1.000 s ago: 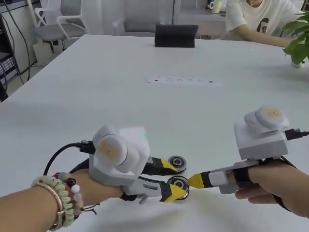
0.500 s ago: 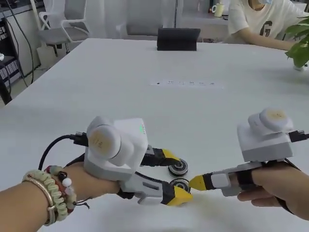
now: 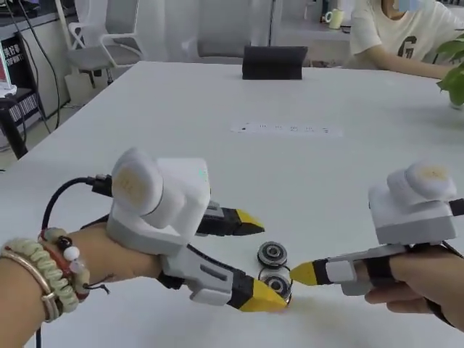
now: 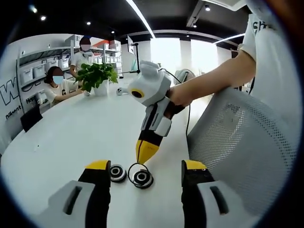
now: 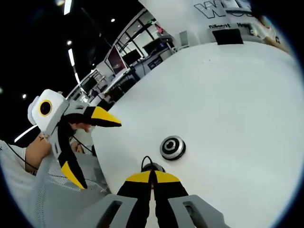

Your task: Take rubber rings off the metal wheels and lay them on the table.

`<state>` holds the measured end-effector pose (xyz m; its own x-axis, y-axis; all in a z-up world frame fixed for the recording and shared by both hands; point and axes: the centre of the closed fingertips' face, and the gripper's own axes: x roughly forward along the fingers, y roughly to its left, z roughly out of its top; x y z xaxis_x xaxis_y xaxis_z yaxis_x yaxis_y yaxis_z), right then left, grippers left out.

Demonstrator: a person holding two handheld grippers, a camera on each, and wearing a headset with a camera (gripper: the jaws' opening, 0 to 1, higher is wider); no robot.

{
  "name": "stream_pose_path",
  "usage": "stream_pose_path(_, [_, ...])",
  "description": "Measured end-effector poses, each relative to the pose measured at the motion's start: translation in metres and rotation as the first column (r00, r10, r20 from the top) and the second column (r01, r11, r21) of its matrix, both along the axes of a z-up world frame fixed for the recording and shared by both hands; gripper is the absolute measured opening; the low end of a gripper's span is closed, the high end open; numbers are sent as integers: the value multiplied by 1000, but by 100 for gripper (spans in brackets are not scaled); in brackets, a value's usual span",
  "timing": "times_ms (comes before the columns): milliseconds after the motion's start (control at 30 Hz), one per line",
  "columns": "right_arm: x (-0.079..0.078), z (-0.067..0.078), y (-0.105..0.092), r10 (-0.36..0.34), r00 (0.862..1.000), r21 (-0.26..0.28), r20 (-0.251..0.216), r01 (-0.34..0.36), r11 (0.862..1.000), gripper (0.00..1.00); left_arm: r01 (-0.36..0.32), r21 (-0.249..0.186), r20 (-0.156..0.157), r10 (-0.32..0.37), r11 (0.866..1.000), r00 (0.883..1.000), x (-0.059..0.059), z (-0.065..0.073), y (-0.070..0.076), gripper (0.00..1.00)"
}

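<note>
Matt white table (image 3: 217,145), 2 shiny metal wheels (image 3: 272,253), thin matt black rubber ring (image 4: 128,169)

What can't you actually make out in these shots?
Near wheel, right gripper view: mostly hidden behind the right tongs, shut on its rubber ring.
Far wheel, head view: too small to tell whether a ring is on it.
White strip, head view: markings too small to read.
Seated person, head view: cut off by the top edge.

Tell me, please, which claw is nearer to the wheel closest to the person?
Right. The right claw pinches the rubber ring on the near wheel; the left claw stands open, short of it.
</note>
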<state>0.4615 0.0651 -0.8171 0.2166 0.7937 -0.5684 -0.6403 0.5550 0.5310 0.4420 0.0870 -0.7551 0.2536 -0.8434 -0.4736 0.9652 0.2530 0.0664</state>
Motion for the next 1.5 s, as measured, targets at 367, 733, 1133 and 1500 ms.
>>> stream_pose_path(367, [9,12,-7,-54,998,52,13,53,997,0,-86,-54,40,88,995,995,-2,39,30,71])
stream_pose_path(733, [9,23,-5,-49,998,70,45,46,996,0,-161,-73,78,166,984,983,-17,53,70,79])
stream_pose_path(1133, [12,37,0,-55,995,106,81,46,993,0,-296,-85,56,301,951,952,-28,38,109,91])
stream_pose_path(1500, [13,48,4,-57,991,122,119,42,992,0,-363,-93,3,365,927,931,-36,17,122,97])
